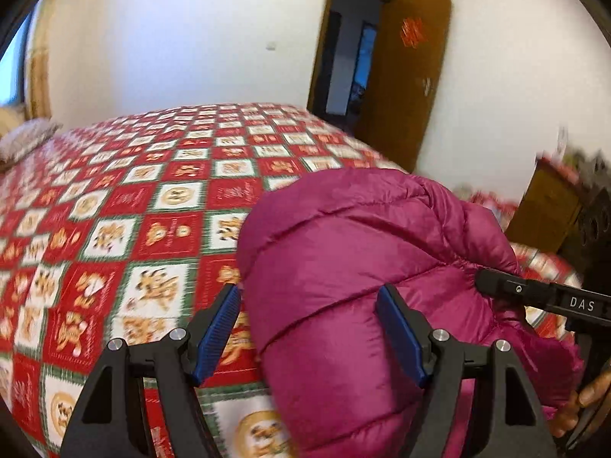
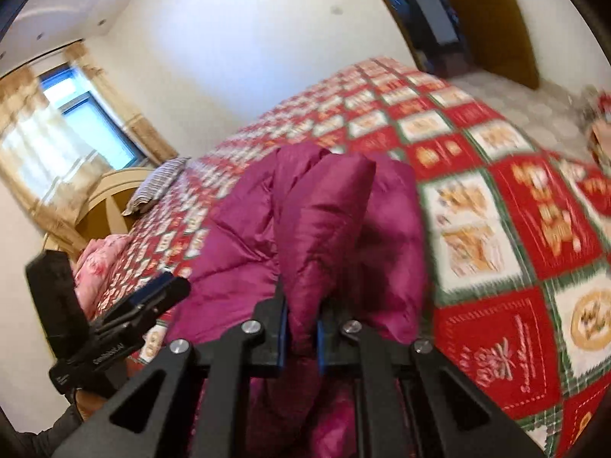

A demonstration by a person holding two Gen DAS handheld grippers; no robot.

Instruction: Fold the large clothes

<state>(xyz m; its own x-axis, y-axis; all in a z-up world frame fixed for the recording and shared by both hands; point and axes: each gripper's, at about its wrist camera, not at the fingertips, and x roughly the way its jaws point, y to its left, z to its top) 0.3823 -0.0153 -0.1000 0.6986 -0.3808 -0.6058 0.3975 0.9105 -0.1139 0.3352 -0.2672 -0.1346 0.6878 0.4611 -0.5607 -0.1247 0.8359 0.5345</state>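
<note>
A magenta puffer jacket (image 1: 362, 259) lies bunched on the bed's red patchwork quilt (image 1: 126, 206). My left gripper (image 1: 309, 328) is open, its blue-padded fingers just above the jacket's near left edge, holding nothing. My right gripper (image 2: 301, 328) is shut on a raised fold of the jacket (image 2: 324, 229), which stands up between its pads. In the left wrist view the right gripper (image 1: 492, 284) comes in from the right, against the jacket's side. In the right wrist view the left gripper (image 2: 160, 294) shows at the left, beside the jacket.
The quilt (image 2: 496, 198) covers a large bed. Pillows (image 2: 156, 187) and a pink floral cloth (image 2: 99, 263) lie at the head end near a window (image 2: 76, 114). An open wooden door (image 1: 404, 76) and a wooden cabinet (image 1: 550, 206) stand beyond the bed.
</note>
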